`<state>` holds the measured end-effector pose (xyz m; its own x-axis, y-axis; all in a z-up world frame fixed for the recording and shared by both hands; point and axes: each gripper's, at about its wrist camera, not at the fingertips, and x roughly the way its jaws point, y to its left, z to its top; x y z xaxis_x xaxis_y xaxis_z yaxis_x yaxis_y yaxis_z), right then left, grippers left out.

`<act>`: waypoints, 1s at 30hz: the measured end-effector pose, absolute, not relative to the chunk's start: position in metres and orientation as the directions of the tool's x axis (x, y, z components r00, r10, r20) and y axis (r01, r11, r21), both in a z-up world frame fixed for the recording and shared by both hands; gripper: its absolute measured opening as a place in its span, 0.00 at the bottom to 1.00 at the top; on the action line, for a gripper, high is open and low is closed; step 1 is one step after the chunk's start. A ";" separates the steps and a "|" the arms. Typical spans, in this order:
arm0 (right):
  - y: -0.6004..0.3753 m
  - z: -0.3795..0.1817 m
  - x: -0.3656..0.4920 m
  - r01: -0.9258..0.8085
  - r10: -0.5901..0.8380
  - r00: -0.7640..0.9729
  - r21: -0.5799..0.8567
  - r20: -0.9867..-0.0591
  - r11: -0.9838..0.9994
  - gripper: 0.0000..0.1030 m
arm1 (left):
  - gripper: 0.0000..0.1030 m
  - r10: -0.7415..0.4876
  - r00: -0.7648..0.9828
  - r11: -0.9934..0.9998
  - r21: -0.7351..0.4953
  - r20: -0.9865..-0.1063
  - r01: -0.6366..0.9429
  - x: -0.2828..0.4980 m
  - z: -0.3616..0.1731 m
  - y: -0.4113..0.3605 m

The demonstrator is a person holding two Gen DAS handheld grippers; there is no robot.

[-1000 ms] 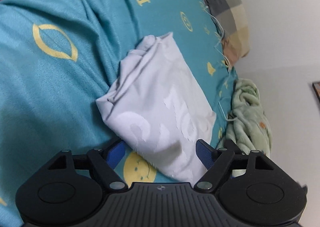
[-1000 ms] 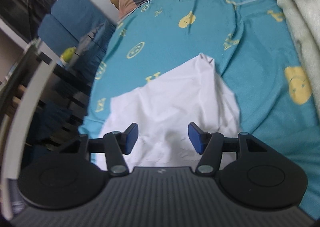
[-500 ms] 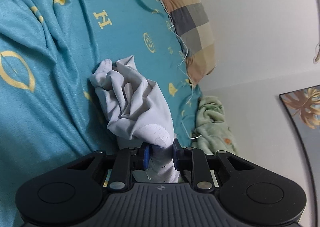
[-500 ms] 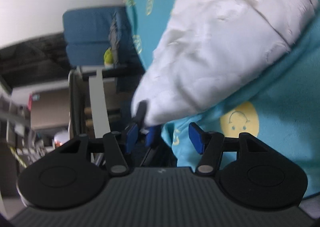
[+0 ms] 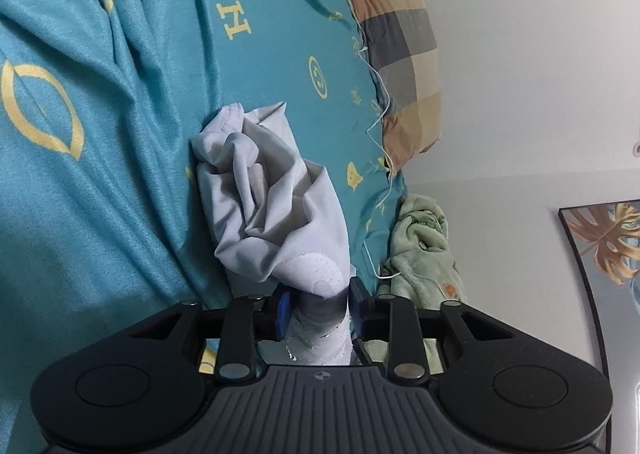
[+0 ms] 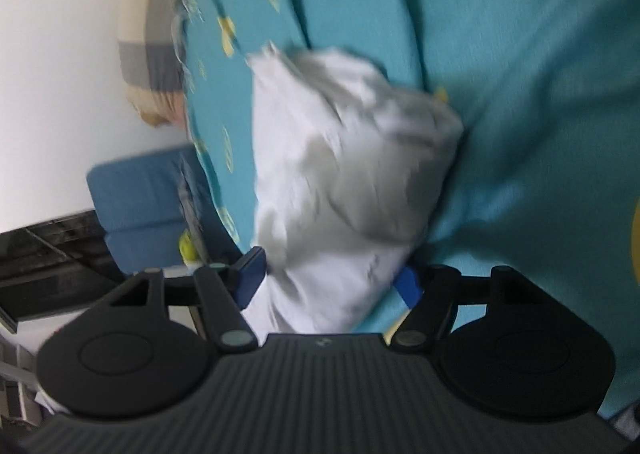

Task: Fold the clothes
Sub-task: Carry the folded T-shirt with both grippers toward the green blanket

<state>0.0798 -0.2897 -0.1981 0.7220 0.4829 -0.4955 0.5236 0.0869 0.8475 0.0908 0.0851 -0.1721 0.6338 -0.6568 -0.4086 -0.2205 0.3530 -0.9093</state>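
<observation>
A white garment (image 5: 272,210) lies bunched on the teal bedspread (image 5: 100,126). My left gripper (image 5: 318,308) is shut on its near end, with cloth squeezed between the blue pads. In the right wrist view, which is blurred, the same white garment (image 6: 352,174) fills the middle. My right gripper (image 6: 330,280) is wide open, with the cloth's near end lying between its blue fingers (image 6: 250,274).
A plaid pillow (image 5: 404,62) lies at the bed's far end against a white wall. A green fleece blanket (image 5: 420,250) is bunched to the right of the garment. A blue chair (image 6: 140,198) and dark shelving stand beside the bed. A thin white cord (image 5: 380,126) runs along the bed.
My left gripper closed on the garment's end a second ago and still holds it, now bunched tighter. My right gripper swung round and its open fingers now straddle the cloth.
</observation>
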 end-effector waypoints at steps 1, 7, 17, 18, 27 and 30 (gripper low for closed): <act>-0.291 -0.197 0.081 0.519 0.476 0.722 0.848 -0.502 0.107 0.57 | 0.55 -0.657 0.631 0.346 -0.909 -0.412 -0.233 0.092 -0.175 0.085; -0.291 -0.184 0.085 0.480 0.450 0.710 0.840 -0.541 0.253 0.31 | 0.52 -0.647 0.638 0.325 -0.908 -0.416 -0.263 0.097 -0.185 0.088; -0.301 -0.150 0.054 0.448 0.492 0.708 0.861 -0.506 0.241 0.28 | 0.21 -0.655 0.676 0.350 -0.928 -0.338 -0.126 0.076 -0.133 0.086; -0.303 -0.145 0.048 0.436 0.494 0.719 0.871 -0.489 0.227 0.28 | 0.21 -0.660 0.676 0.353 -0.930 -0.329 -0.108 0.071 -0.122 0.084; -0.375 -0.065 0.009 0.342 0.422 0.825 0.926 -0.376 0.158 0.26 | 0.21 -0.765 0.587 0.343 -0.939 -0.263 0.025 0.091 -0.025 -0.032; -0.428 -0.019 0.005 0.292 0.333 0.879 0.938 -0.340 0.188 0.26 | 0.22 -0.816 0.536 0.313 -0.945 -0.216 0.095 0.113 0.008 -0.098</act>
